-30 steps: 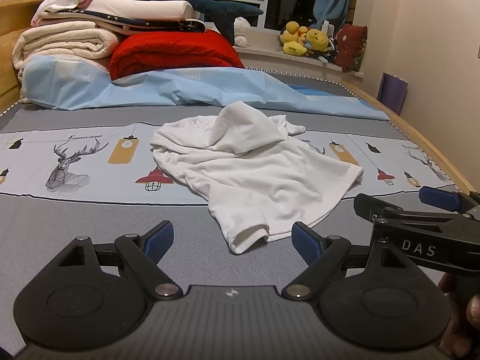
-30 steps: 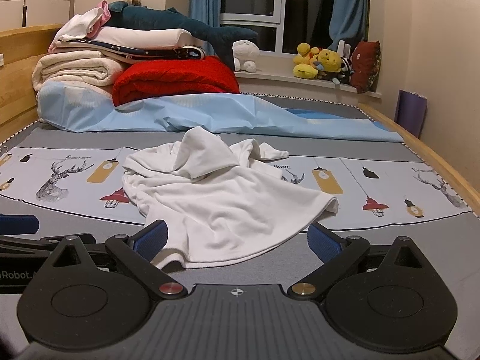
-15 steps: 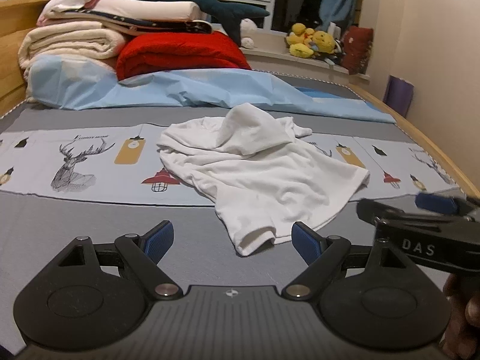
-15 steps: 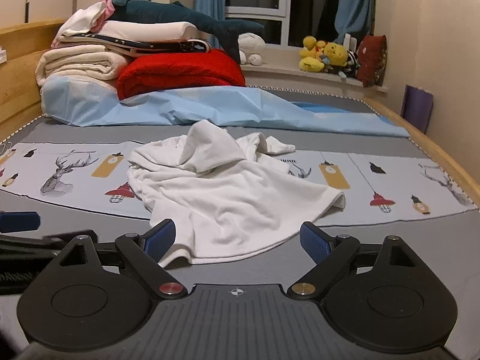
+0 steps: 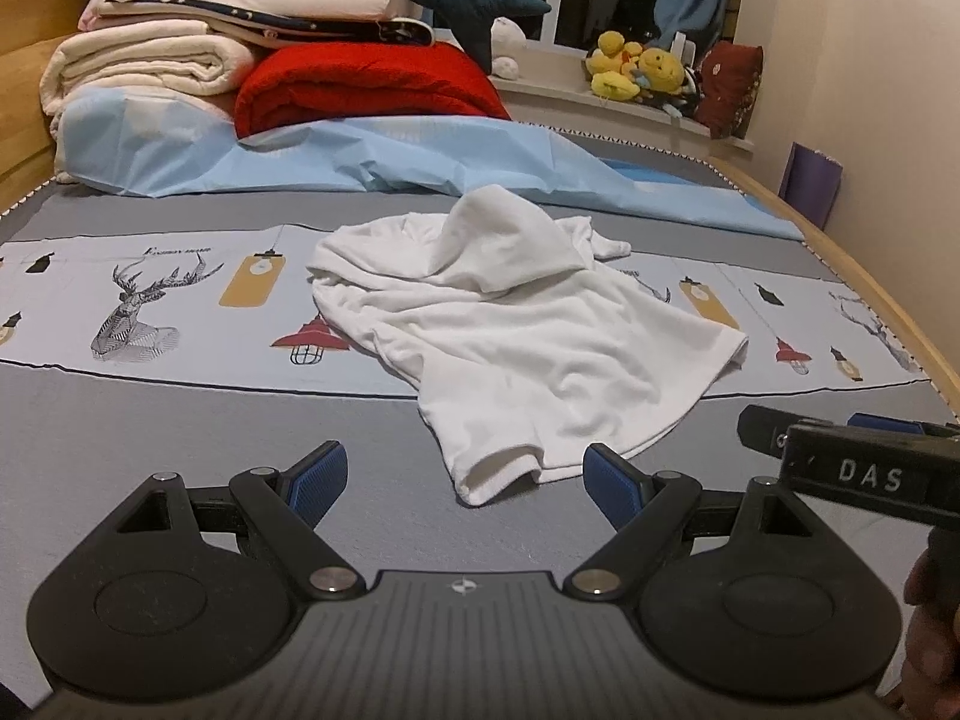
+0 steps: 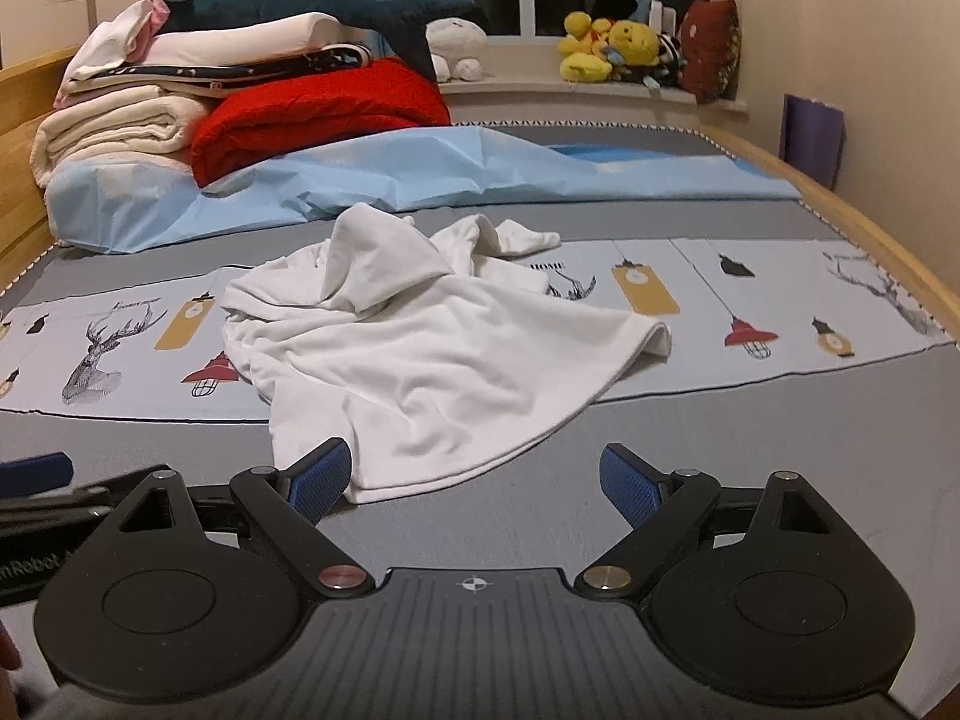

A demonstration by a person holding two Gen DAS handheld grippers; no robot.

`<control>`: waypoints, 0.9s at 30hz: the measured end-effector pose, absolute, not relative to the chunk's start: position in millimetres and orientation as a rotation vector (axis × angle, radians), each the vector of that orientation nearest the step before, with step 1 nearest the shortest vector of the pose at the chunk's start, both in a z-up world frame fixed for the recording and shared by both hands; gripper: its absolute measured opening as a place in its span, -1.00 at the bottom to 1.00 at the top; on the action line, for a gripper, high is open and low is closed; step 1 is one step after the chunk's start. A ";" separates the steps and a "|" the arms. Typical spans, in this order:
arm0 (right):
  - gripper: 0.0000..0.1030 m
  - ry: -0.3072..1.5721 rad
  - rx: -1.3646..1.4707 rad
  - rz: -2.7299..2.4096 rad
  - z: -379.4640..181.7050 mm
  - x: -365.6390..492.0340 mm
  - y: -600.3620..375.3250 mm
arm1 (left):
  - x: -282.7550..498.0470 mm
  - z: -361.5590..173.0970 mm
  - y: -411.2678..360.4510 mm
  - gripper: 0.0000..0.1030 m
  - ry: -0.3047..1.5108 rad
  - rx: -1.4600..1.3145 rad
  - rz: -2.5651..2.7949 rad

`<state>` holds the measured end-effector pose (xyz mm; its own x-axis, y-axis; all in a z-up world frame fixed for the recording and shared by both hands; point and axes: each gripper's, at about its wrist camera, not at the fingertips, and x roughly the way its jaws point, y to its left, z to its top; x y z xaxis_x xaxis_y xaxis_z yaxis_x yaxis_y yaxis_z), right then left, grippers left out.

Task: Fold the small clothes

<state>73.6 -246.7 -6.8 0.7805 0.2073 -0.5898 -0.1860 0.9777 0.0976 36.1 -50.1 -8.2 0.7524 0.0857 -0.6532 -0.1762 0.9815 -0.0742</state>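
Observation:
A crumpled white T-shirt [image 5: 510,324] lies in a heap on the grey patterned bed cover; it also shows in the right wrist view [image 6: 420,360]. My left gripper [image 5: 465,480] is open and empty, its fingertips just short of the shirt's near sleeve end [image 5: 492,474]. My right gripper [image 6: 474,480] is open and empty, its left pad [image 6: 318,480] beside the shirt's near hem. The right gripper also appears at the right edge of the left wrist view [image 5: 852,456].
A light blue sheet [image 5: 420,156] lies bunched across the bed behind the shirt. Folded blankets, a red quilt [image 5: 366,84] and a plush shark are stacked at the back left. Plush toys [image 6: 618,42] sit on the windowsill. A wooden bed rail [image 5: 870,300] runs along the right.
Both grippers have moved forward toward the shirt, which now looks closer and larger. The right gripper has shifted right and the shirt sits left of its centre. The shirt has not moved.

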 end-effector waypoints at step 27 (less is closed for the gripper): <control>-0.58 0.720 0.204 0.175 -11.7 99.0 -296.9 | 183.2 -132.8 -21.7 -0.44 1.050 -0.271 0.132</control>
<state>99.0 -296.9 -11.7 0.7387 0.2283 -0.6342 -0.0885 0.9656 0.2446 183.2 -21.7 -132.8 0.4932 -0.0216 -0.8696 -0.2362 0.9588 -0.1577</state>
